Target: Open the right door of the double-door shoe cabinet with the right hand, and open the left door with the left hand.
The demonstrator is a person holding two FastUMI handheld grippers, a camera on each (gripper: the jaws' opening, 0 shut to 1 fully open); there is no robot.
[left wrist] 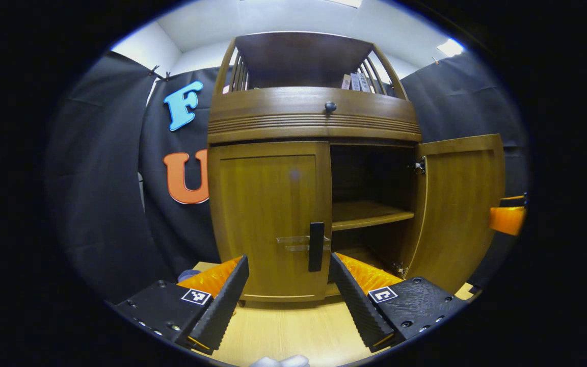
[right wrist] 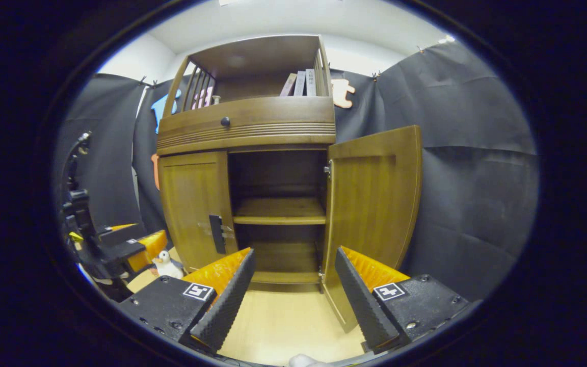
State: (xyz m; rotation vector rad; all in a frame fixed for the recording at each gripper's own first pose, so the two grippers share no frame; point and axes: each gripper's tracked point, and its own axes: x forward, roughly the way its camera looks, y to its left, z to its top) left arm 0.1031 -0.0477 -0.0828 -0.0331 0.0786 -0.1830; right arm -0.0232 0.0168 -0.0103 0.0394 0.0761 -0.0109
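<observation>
Left gripper view | right door [left wrist: 459, 209] open | left door [left wrist: 268, 219] shut, handle [left wrist: 316, 246] ahead | both grippers' fingers apart, empty

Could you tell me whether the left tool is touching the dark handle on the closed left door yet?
Apart. In the left gripper view, the left tool stands open short of the dark vertical handle on the closed wooden left door.
</observation>
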